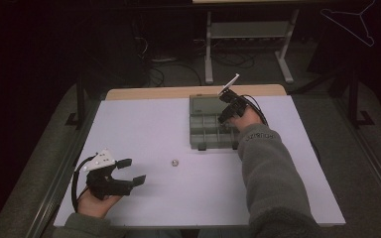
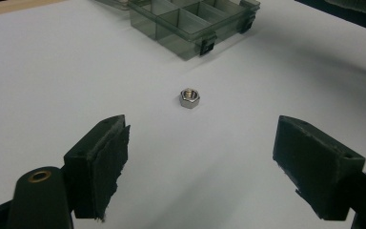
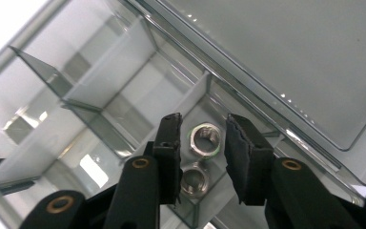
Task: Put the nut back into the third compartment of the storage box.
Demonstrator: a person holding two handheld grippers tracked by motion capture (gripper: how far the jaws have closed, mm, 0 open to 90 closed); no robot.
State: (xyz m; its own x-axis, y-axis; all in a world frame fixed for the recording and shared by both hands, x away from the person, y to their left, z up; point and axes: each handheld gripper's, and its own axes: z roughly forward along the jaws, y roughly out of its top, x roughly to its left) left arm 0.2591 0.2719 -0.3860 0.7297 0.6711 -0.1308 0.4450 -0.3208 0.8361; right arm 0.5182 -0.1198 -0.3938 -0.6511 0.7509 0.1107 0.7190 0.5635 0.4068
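Note:
A small steel hex nut (image 1: pixel 175 162) (image 2: pixel 189 97) lies alone on the white table. My left gripper (image 1: pixel 135 171) (image 2: pixel 200 138) stands open a short way in front of it, jaws wide apart and empty. A clear grey compartment box (image 1: pixel 208 130) (image 2: pixel 190 24) (image 3: pixel 100 76) sits at the far middle with its lid (image 1: pixel 203 104) (image 3: pixel 290 57) folded back. My right gripper (image 1: pixel 225 115) (image 3: pixel 202 119) reaches down into a compartment at the back right. One nut (image 3: pixel 205 138) shows between its parted jaws, with a narrow gap on each side. A second nut (image 3: pixel 194 181) lies just below it.
The white table top (image 1: pixel 144 124) stretches wide between the box and my left hand. Its wooden far edge (image 1: pixel 154 92) runs behind the box. Beyond it stand a dark floor, cables and a metal table frame (image 1: pixel 248 29).

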